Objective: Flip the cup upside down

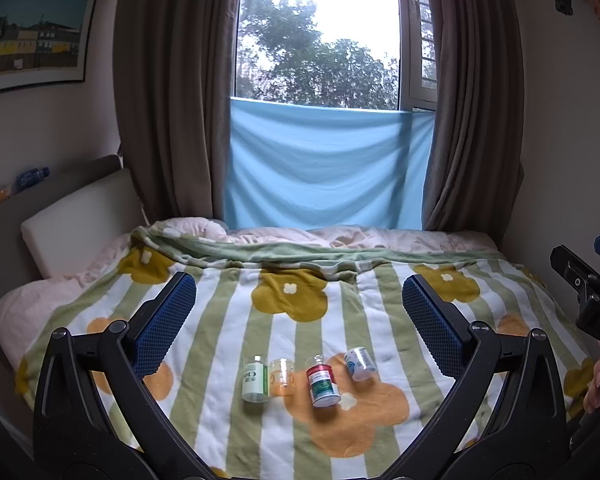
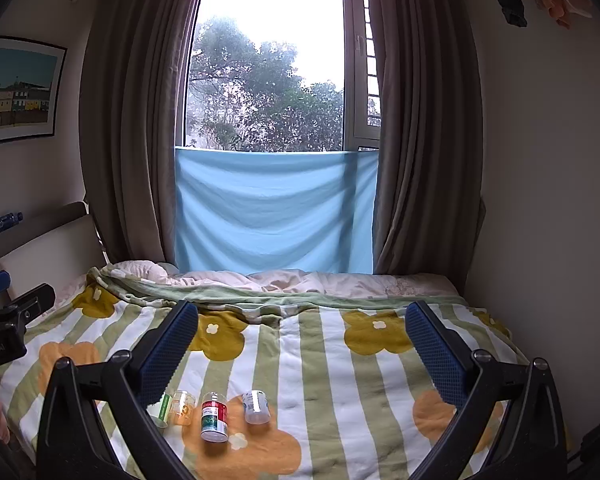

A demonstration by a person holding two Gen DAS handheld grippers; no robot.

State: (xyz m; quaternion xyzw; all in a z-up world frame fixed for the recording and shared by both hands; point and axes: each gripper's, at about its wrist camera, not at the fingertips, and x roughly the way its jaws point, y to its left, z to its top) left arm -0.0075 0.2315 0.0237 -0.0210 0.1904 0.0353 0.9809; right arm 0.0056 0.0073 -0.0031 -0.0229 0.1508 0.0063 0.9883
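A small clear cup [image 1: 283, 376] with an orange tint stands upright on the striped flower blanket [image 1: 340, 432], in a row of little containers. To its left is a white bottle with a green label [image 1: 256, 380]. To its right are a red-and-green labelled bottle [image 1: 322, 384] and a white-and-blue container [image 1: 359, 364]. My left gripper [image 1: 299, 292] hovers open above and short of the row, with nothing between its blue pads. My right gripper [image 2: 303, 316] is also open and empty; the cup [image 2: 183, 402] sits low and left, near its left finger [image 2: 168, 352], which hides part of the green-label bottle.
The bed fills the room up to a window with brown curtains [image 1: 168, 100] and a blue cloth [image 1: 324, 164]. A headboard and pillow [image 1: 72, 224] are on the left, a wall on the right. A hand [image 1: 598, 380] holds the other tool at the frame edge.
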